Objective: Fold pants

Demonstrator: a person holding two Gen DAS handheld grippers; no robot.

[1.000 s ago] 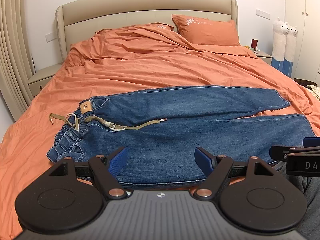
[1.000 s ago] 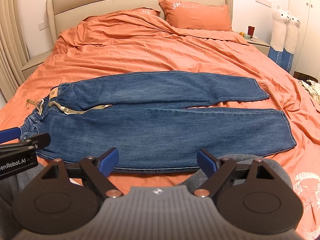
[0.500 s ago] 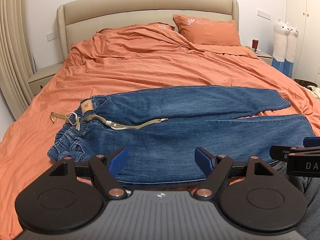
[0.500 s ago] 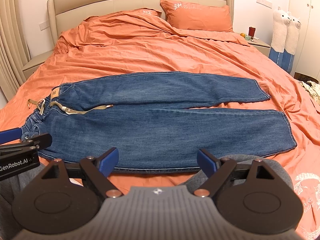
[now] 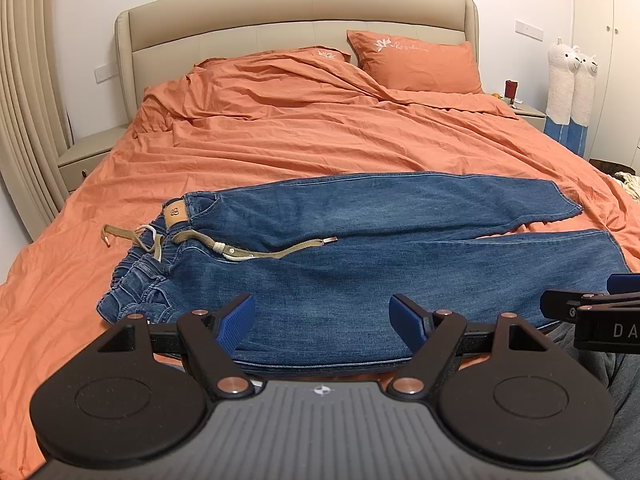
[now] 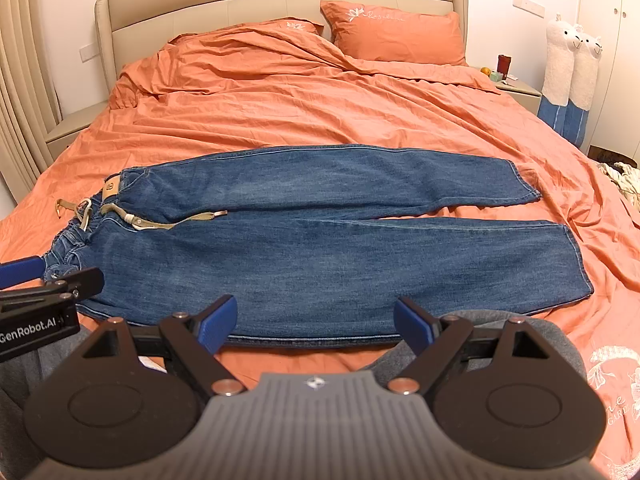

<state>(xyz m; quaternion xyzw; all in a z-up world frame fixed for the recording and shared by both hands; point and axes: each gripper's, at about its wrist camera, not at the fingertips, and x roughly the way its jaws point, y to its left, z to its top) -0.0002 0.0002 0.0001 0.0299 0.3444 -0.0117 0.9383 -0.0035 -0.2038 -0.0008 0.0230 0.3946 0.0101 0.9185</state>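
Centrally, blue jeans lie flat across the orange bed, waistband left; a drawstring, apparently olive, trails. Left hand-held gripper and right hand-held gripper hover released, empty.

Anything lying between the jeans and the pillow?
No objects: only rumpled orange duvet lies between the jeans and the pillow, clearest in the right wrist view.

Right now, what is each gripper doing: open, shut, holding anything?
Left gripper: open, holding nothing, above the near edge of the jeans.
Right gripper: open, holding nothing, also by the jeans' near edge.
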